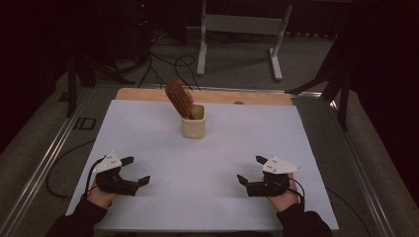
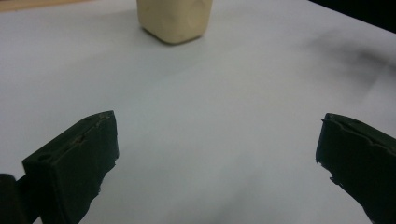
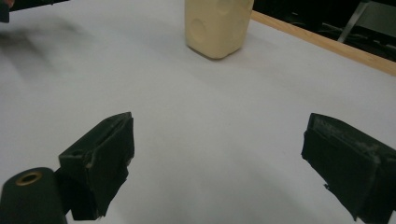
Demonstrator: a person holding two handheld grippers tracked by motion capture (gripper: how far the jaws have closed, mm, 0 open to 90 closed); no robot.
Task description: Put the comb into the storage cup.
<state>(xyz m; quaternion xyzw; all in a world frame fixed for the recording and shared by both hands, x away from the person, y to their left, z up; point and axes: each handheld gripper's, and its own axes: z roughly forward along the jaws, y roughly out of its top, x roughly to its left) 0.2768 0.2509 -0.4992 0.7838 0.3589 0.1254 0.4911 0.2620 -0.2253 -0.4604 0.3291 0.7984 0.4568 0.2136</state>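
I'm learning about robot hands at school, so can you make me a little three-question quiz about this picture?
1. What sticks out of the cream cup?
2. True or false: the left gripper is shut on the cup.
3. Which way does the hairbrush lean in the high view: A left, B right, C straight up?

Key
1. A brown hairbrush, bristle head up.
2. False. Its jaws are open, and so are those of the right gripper; both are on the white table, apart from the cup.
3. A.
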